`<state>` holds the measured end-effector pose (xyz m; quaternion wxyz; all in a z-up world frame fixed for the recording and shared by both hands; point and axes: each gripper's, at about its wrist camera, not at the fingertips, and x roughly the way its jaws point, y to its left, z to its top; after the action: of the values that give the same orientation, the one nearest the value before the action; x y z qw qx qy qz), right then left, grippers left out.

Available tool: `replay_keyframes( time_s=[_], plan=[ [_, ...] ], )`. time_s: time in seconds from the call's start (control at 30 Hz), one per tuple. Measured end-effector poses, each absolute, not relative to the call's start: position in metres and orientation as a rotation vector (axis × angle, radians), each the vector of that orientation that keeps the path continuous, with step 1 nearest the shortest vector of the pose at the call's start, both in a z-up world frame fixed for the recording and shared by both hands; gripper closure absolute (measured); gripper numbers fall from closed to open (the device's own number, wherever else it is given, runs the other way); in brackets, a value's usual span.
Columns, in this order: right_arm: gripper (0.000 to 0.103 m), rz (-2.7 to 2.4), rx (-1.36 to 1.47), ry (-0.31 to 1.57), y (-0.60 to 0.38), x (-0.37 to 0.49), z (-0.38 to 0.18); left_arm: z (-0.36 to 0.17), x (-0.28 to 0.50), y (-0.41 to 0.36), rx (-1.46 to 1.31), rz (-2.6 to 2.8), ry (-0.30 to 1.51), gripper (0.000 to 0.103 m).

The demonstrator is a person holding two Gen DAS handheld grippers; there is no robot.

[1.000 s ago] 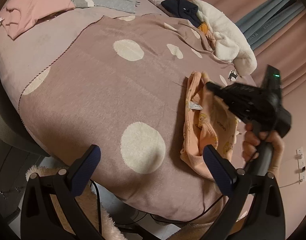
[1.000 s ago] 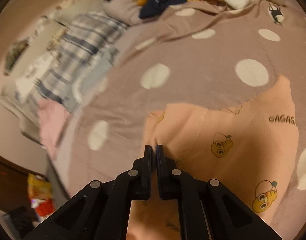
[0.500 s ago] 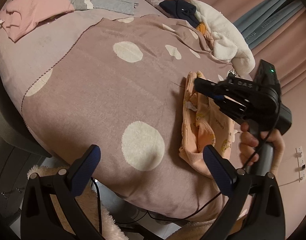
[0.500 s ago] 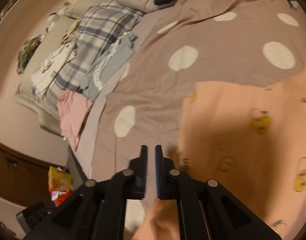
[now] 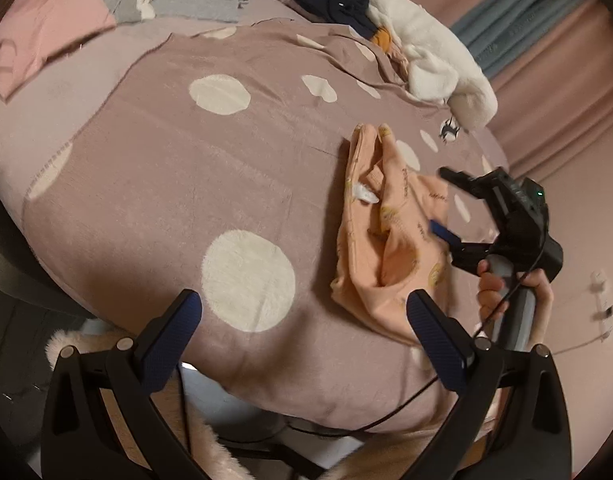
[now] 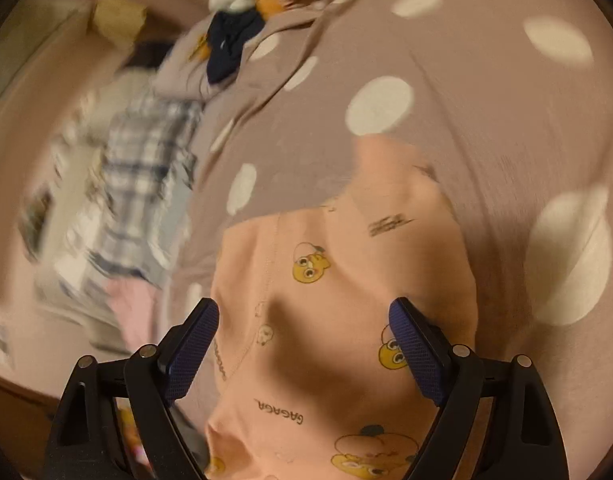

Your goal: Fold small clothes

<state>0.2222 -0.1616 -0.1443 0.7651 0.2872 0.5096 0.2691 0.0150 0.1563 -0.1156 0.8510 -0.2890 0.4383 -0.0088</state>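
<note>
The peach garment (image 5: 390, 240) lies crumpled on the dotted blanket (image 5: 186, 184). The right gripper (image 6: 304, 340) is opening above it, holding nothing. The left gripper (image 5: 302, 320) stands wide and empty beside it.

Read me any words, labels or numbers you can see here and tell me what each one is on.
"GAGAGA": printed in dark letters on the peach garment, upside down in the right wrist view, near the bottom.
A second dark print higher up on the same garment: too blurred to read.
White tag on the garment, left wrist view: too small to read.
Small dark prints on the garment in the left wrist view: too small to read.
</note>
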Motion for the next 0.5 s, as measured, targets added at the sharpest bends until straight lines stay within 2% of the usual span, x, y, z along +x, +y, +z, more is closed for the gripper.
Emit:
replay_keyframes(
  time_s=[0.13,0.3,0.5],
  plan=[
    [0.016,0.598,0.697,1.090,-0.182,0.219,-0.132,-0.113,0.017,0.153,-0.586,-0.022,0.914,0.001],
    [0.016,0.549,0.532,1.041,-0.191,0.204,-0.101,-0.121,0.041,0.149,-0.640,-0.159,0.902,0.001],
    [0.015,0.560,0.550,1.086,-0.222,0.189,-0.122,-0.147,0.074,0.144,-0.752,-0.307,0.951,0.001]
  ],
)
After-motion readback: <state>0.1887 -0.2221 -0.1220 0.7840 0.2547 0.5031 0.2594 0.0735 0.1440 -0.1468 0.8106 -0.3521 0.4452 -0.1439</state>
